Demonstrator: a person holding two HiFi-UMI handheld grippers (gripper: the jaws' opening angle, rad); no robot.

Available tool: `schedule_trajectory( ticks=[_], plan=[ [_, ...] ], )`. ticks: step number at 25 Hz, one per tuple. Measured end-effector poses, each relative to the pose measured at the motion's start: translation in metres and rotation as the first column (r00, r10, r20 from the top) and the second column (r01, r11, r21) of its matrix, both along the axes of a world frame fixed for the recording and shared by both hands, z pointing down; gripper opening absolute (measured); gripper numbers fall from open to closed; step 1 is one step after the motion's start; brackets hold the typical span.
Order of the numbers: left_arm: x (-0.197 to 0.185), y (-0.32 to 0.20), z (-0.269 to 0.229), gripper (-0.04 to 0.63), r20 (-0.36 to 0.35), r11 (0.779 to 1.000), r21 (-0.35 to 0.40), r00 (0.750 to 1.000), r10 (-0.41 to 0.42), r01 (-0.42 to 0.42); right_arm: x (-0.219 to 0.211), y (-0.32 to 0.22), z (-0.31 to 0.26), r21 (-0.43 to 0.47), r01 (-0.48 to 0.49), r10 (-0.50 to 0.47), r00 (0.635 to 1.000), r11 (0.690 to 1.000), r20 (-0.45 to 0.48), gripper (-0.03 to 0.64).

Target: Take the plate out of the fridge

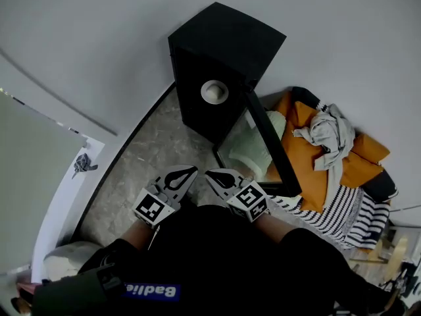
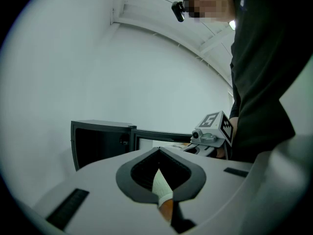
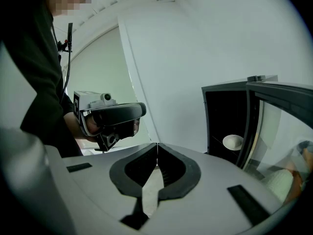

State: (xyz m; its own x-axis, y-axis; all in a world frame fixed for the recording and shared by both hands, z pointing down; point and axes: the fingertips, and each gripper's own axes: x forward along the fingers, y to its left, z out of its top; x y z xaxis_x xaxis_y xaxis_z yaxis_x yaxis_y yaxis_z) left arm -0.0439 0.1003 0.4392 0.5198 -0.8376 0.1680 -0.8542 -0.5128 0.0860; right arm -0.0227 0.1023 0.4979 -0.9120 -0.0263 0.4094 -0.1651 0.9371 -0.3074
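Note:
A small black fridge [image 1: 220,64] stands on the floor against the white wall with its glass door [image 1: 273,143] swung open to the right. A white plate [image 1: 214,91] sits inside on a shelf, also seen as the plate [image 3: 233,142] in the right gripper view. My left gripper [image 1: 186,174] and right gripper [image 1: 214,176] hover side by side in front of the fridge, well short of the plate. Both are shut with nothing between the jaws. The left gripper [image 2: 159,150] points toward the fridge [image 2: 100,143]. The right gripper [image 3: 157,144] points just left of the fridge's opening.
An orange cushion [image 1: 309,157] with crumpled grey clothes [image 1: 329,133] and a striped cloth [image 1: 342,209] lie right of the door. A pale green bundle [image 1: 253,147] shows behind the glass. A white rounded object [image 1: 66,259] sits at the lower left on the stone floor [image 1: 141,160].

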Motion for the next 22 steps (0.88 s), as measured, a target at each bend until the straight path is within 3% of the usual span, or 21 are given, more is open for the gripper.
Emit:
schedule_trajectory(
  ticks=[12,22],
  plan=[
    [-0.057,-0.029,-0.001,0.005,-0.003,0.994,0.022,0.994,0.111,-0.111,-0.057,-0.027,-0.005,-0.014,-0.140,0.140,0.990,0.990,-0.019,0.011],
    [-0.067,-0.056,0.007,0.005,0.012,0.997,0.004,0.997,0.077,-0.077,-0.055,-0.042,0.002,-0.028,-0.144,0.144,0.990,0.989,-0.012,0.011]
  ],
)
